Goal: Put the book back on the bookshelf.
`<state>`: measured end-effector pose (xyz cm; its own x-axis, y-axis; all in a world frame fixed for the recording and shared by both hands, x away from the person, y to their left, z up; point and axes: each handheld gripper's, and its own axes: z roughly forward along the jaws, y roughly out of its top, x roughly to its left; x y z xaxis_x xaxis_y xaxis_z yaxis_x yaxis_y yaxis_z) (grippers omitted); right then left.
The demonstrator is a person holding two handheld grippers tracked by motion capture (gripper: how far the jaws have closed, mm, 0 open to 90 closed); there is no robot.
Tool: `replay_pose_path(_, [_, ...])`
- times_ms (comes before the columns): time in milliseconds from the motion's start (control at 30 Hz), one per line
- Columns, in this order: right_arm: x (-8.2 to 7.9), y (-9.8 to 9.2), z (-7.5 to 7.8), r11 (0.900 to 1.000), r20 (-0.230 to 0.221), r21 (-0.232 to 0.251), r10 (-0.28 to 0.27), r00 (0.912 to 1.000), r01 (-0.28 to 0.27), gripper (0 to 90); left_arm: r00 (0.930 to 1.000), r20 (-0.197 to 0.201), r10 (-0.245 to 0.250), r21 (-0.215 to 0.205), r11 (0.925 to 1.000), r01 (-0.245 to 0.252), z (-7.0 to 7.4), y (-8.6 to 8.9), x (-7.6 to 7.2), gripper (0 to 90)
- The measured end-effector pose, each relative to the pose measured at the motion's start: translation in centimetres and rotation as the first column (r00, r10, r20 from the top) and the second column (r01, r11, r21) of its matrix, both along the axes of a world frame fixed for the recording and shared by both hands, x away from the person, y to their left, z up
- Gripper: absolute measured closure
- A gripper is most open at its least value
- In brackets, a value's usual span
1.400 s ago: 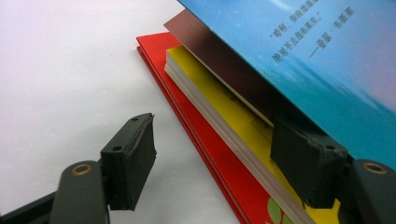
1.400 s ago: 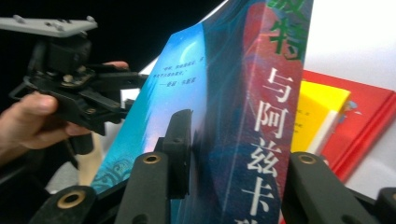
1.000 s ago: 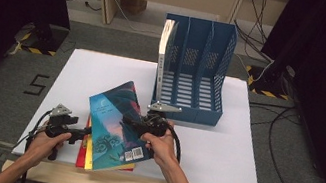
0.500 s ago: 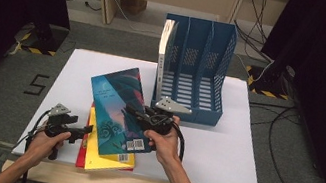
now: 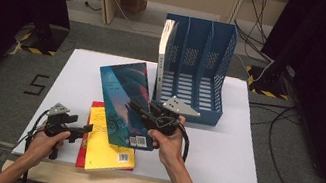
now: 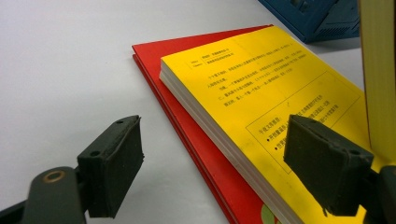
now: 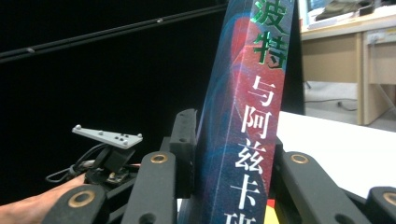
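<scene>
- High view: white table (image 5: 222, 147) on grey floor, dark curtains at both sides. Right gripper (image 5: 147, 114) clamps a blue-green book (image 5: 124, 97), lifted and tilted before the blue file rack (image 5: 204, 73).
- Left gripper view: left gripper (image 6: 210, 158) gapes empty beside a yellow book (image 6: 280, 107) lying on a red one (image 6: 187, 126).
- Right gripper view: white letters run down the book's spine (image 7: 247, 116).

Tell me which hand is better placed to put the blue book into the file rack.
The right. The right gripper already clamps the blue book, lifted and tilted close to the blue file rack. The left gripper is open beside the yellow book, farther away.
</scene>
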<state>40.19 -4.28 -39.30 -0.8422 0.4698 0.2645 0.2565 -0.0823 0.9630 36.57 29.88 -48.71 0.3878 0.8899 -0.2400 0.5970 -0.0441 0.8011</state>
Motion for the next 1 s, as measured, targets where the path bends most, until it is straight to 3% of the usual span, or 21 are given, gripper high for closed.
replay_pose_path(67, [0.0,-0.4,0.1,1.000,0.021,-0.001,-0.009,0.9997,0.009,68.9,1.0000,0.000,0.003,-0.002,1.0000,-0.003,0.0,0.0,0.0,19.0])
replay_pose_path(300, [0.1,-1.9,0.3,0.999,0.031,0.003,-0.052,0.9982,0.052,68.9,1.0000,-0.002,-0.003,0.000,1.0000,0.003,-0.1,0.0,0.0,18.9])
replay_pose_path(567, [-0.3,-4.6,0.7,0.993,0.070,-0.004,-0.120,0.9903,0.121,68.9,0.9999,-0.009,-0.011,0.005,0.9999,0.011,-0.3,-0.1,0.0,18.9])
replay_pose_path(667, [-0.4,-5.4,0.5,0.990,0.093,-0.001,-0.140,0.9858,0.141,68.9,0.9999,-0.010,-0.012,0.006,0.9999,0.013,-0.3,-0.1,0.0,18.8])
replay_pose_path(767, [-0.6,-5.9,0.4,0.985,0.154,-0.046,-0.155,0.9758,0.164,68.9,0.9998,-0.011,-0.014,0.006,0.9999,0.014,-0.3,-0.1,0.0,18.8])
replay_pose_path(1000, [-1.0,-7.1,-0.6,0.981,0.145,-0.039,-0.181,0.9728,0.189,68.9,0.9997,-0.013,-0.018,0.008,0.9998,0.018,-0.3,-0.1,0.0,18.7])
